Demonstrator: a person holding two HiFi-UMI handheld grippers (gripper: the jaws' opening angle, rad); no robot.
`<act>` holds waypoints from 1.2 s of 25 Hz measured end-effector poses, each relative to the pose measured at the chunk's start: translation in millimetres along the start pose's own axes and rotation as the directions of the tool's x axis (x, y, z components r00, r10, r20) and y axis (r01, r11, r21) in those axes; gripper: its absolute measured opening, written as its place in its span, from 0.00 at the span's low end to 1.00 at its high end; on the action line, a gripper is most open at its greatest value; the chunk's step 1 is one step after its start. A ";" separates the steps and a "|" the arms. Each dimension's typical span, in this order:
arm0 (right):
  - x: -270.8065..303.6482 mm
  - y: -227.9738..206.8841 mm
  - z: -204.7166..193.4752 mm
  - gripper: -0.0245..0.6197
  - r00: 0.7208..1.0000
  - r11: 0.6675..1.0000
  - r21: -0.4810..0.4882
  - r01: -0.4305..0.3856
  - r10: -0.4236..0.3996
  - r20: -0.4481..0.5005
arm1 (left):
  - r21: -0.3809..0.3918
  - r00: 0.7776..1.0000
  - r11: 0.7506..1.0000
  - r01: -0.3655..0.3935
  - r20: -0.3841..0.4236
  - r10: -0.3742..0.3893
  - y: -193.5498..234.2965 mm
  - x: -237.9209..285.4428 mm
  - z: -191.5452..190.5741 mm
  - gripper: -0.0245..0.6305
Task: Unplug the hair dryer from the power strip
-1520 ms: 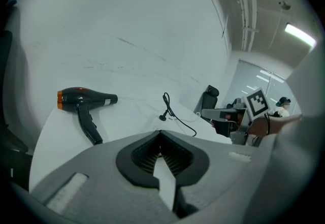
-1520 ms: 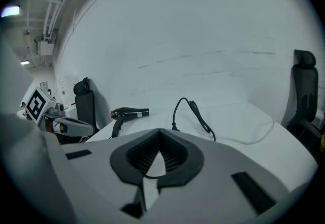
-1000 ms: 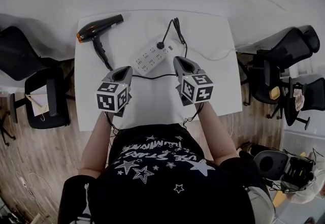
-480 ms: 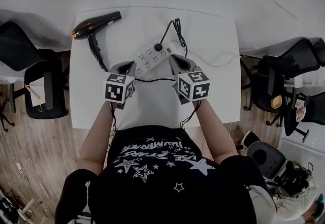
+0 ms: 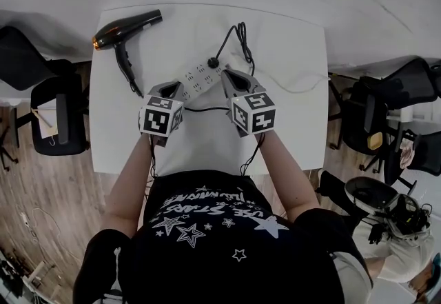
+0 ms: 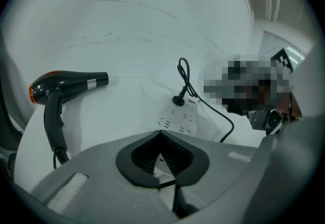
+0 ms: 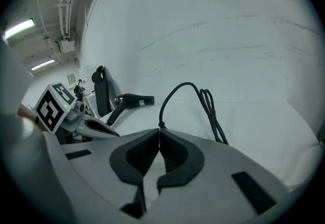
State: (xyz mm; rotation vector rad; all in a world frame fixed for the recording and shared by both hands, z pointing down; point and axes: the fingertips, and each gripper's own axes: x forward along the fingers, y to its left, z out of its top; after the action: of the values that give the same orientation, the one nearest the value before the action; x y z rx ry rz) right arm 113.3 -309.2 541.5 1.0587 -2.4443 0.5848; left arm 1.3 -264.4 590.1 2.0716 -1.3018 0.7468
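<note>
While both grippers hang over the white table (image 5: 289,130), the dryer (image 5: 131,25) lies at the upper left of the head view, well apart from them. Its barrel runs on a slant, with the orange end at the lower left and the black end toward the upper right. The handle reaches down the frame. It is glossy black, and the left gripper view shows a small silver label on the barrel.

The white strip (image 5: 200,75) lies mid-table on a similar slant, with a black plug (image 5: 214,62) seated near its upper-right end. From the plug a black cord (image 5: 238,37) loops toward the table's far edge.

The left gripper (image 5: 172,85) sits near the strip's lower-left end. Its fingers meet at the tips with nothing between them. The right gripper (image 5: 227,74) sits just below the plug end, its fingers likewise closed and empty. Whether either touches the strip cannot be told.
</note>
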 end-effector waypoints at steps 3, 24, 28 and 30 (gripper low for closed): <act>2.9 -0.1 1.1 0.06 1.000 1.000 -0.013 -0.001 0.001 -0.002 | 0.004 1.000 1.000 -0.004 -0.024 0.004 -1.5 2.2 -4.4 0.05; 49.4 1.6 -2.9 0.22 0.995 0.991 -0.135 0.020 -0.033 -0.094 | 0.232 0.982 0.971 -0.053 -0.165 0.093 -5.6 7.3 -6.3 0.05; 56.5 -4.0 -1.1 0.16 0.993 0.985 -0.160 0.058 -0.073 -0.089 | 0.224 0.983 0.973 -0.060 -0.156 0.096 -6.0 7.2 -7.7 0.05; 60.9 -4.6 1.4 0.16 0.993 0.984 -0.165 0.058 -0.073 -0.087 | 0.235 0.984 0.970 -0.056 -0.153 0.094 -4.7 8.0 -6.9 0.05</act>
State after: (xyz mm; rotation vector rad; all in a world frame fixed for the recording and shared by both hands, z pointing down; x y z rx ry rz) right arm 78.4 -348.2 573.0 1.0185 -2.3227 0.3964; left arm 7.5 -262.5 599.7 2.0948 -1.2579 1.1241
